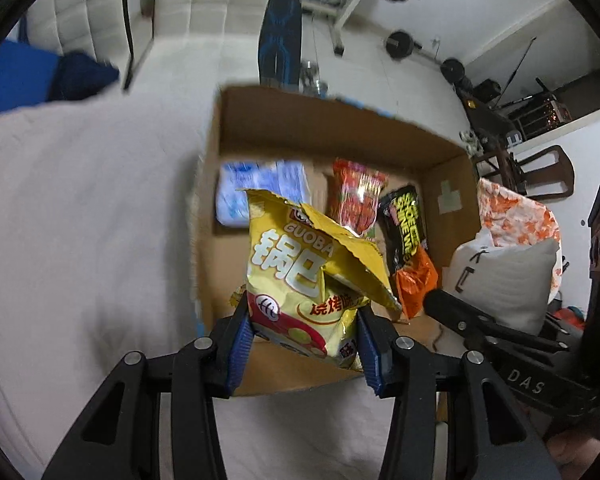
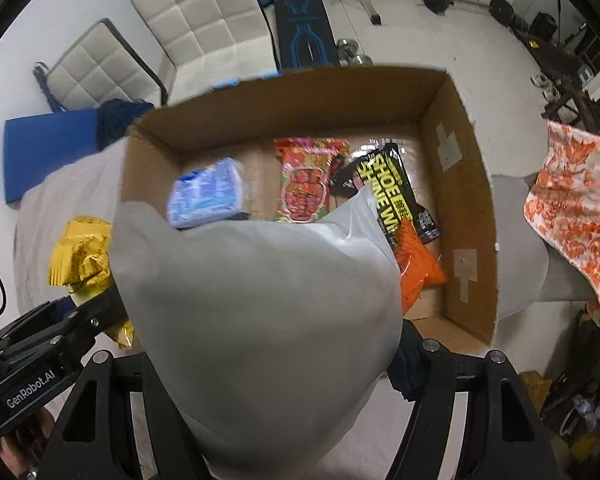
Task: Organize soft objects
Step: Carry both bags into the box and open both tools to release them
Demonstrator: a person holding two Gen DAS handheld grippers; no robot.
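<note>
My left gripper (image 1: 304, 344) is shut on a yellow snack bag (image 1: 300, 272) and holds it over the near edge of an open cardboard box (image 1: 340, 120). My right gripper (image 2: 268, 364) is shut on a grey padded pouch (image 2: 260, 300) and holds it over the box's near edge (image 2: 300, 92); its fingers are mostly hidden behind the pouch. Inside the box lie a blue-white tissue pack (image 2: 206, 196), a red snack bag (image 2: 306, 180), a black-yellow shoe-wipes pack (image 2: 396, 196) and an orange packet (image 2: 416, 272). The yellow bag (image 2: 82, 256) also shows at the left of the right wrist view.
The box stands on a white-covered surface (image 1: 80, 200). An orange-patterned cloth (image 2: 580, 200) lies to the right. A blue mat (image 2: 44, 152), white padded chairs (image 2: 204, 20), a weight bench (image 2: 304, 28) and dumbbells stand beyond.
</note>
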